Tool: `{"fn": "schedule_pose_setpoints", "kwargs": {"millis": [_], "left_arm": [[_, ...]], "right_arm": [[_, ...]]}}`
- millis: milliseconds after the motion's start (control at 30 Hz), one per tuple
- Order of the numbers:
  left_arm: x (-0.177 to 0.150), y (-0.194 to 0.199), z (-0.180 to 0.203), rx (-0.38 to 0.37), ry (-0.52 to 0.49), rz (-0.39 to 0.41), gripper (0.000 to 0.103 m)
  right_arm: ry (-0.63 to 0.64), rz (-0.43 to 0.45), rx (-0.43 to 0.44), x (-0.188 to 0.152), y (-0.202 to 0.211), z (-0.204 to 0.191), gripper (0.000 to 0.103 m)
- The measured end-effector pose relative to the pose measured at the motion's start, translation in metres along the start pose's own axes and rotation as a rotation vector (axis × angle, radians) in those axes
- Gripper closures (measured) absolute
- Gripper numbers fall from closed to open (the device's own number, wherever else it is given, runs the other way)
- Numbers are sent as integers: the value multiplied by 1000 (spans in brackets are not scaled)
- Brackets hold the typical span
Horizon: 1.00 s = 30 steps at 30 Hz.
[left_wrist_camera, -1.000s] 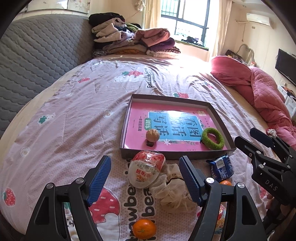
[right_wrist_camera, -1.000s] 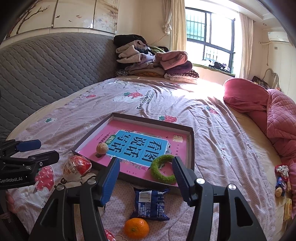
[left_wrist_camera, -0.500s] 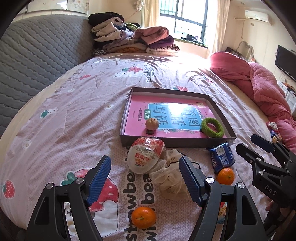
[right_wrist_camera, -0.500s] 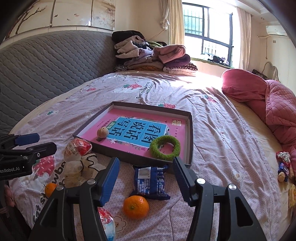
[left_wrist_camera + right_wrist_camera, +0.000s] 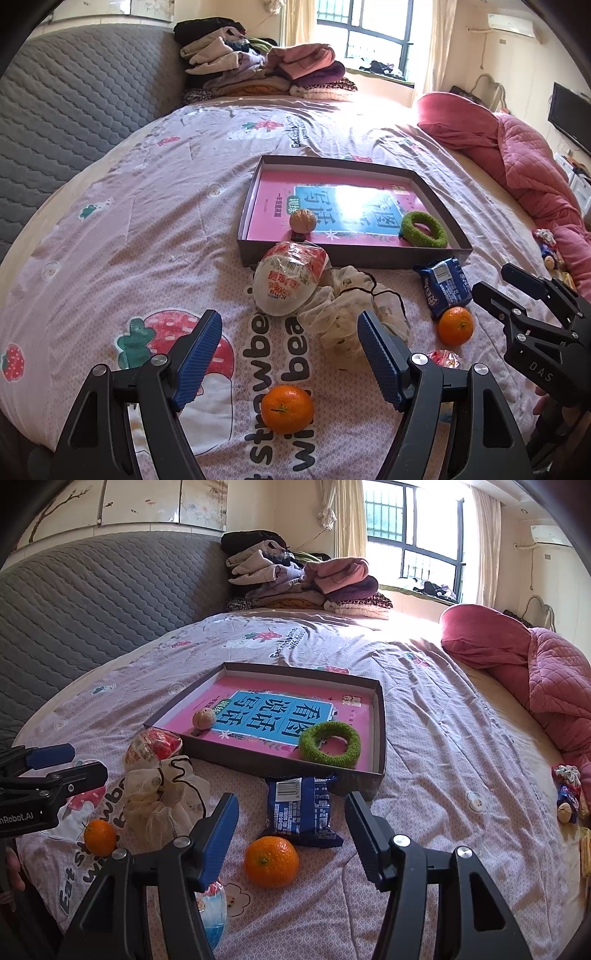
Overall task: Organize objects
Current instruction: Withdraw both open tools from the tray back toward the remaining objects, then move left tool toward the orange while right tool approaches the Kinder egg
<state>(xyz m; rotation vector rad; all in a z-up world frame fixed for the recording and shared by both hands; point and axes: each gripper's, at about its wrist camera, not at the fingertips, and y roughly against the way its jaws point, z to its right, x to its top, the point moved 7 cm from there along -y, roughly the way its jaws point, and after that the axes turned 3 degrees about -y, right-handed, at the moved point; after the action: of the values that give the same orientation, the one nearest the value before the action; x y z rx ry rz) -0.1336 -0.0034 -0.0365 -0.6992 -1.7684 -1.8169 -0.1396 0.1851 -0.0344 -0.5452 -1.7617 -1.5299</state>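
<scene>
A shallow dark tray point(image 5: 436, 192) point(image 5: 380, 716) lies on the bed, holding a pink book, a walnut point(image 5: 303, 220) point(image 5: 204, 718) and a green ring point(image 5: 423, 229) point(image 5: 329, 744). In front of it lie a red-and-white wrapped bun point(image 5: 290, 282) point(image 5: 151, 746), a cream mesh bag point(image 5: 351, 314) point(image 5: 162, 797), a blue snack pack point(image 5: 445, 287) point(image 5: 301, 810) and two oranges point(image 5: 288, 409) point(image 5: 455, 325) point(image 5: 271, 861) point(image 5: 99, 837). My left gripper point(image 5: 290, 354) is open above the near orange and the bag. My right gripper point(image 5: 291, 834) is open over the other orange and the blue pack. Neither holds anything.
The bedspread point(image 5: 147, 221) is pink with strawberry prints. Folded clothes point(image 5: 266, 70) are stacked at the far end by a grey headboard point(image 5: 92, 598). A pink quilt point(image 5: 546, 672) is heaped at the right. Small wrapped items point(image 5: 569, 797) lie at the right edge.
Both grippers have drawn back and sunk slightly; the tray looks farther off, and both oranges and more of the bed's near edge have come into view. Jaws unchanged.
</scene>
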Motion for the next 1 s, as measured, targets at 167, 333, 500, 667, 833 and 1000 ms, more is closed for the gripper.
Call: {"fn": "schedule_pose_setpoints", "kwargs": {"millis": [167,333,500,667,833,1000], "left_arm": [[-11,-3,-2,5,-4,-10,26],[-21,-7,-7,5,7,-26,26],[-30,-11,-1,-4,-13,-45,26],[-36,-14,4,-12,-23,-60,26],[-41,-15,6,-11,-38,-69,26],[-48,-16,8,-8,-51,-80,26]], "right_arm": [[-7,-7,-4,-4,0,3,44],[-13,-14,1,-7,1,3,44],[-20,-39,7,-13,-5,2,44],[-25,-55,11,-18,-8,1,44],[-23,-49,18,-22,-2,-2,44],[-14,-32,38,-28,9,-12,44]]}}
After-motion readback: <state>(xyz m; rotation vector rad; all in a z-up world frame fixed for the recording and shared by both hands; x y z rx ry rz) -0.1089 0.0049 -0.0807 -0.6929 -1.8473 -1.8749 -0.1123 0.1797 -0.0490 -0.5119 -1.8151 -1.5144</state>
